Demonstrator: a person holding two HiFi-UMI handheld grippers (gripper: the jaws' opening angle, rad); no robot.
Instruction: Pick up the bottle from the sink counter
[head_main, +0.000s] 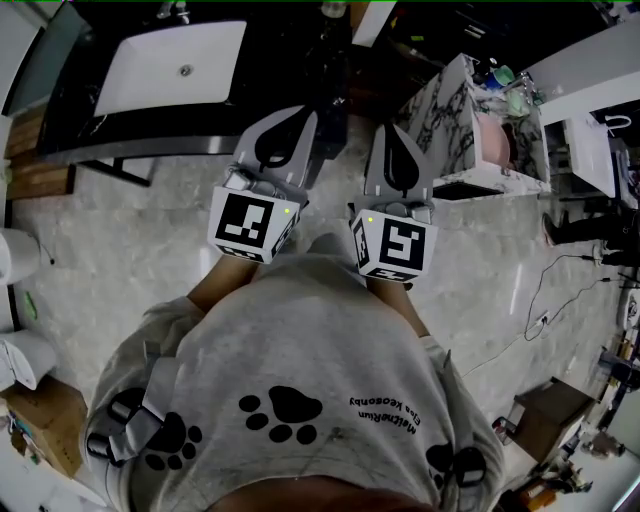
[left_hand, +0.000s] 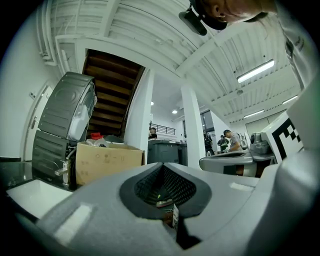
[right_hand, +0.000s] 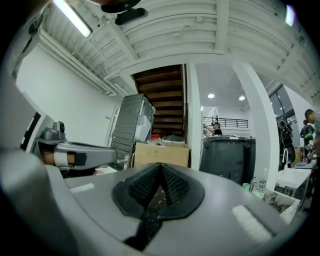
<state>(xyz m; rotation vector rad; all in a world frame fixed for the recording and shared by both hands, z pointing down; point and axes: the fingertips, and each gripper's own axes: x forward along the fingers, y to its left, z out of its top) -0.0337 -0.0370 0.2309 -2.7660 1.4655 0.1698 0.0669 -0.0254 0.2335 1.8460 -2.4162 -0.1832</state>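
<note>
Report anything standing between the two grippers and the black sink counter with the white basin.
Nothing visible does. The grey left gripper and grey right gripper, both shut and empty, point toward the black sink counter with its white basin. The bottle itself cannot be made out.

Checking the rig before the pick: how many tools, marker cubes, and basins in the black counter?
Tools: 2 (left, right)
Marker cubes: 2
Basins: 1
Total: 5
</note>
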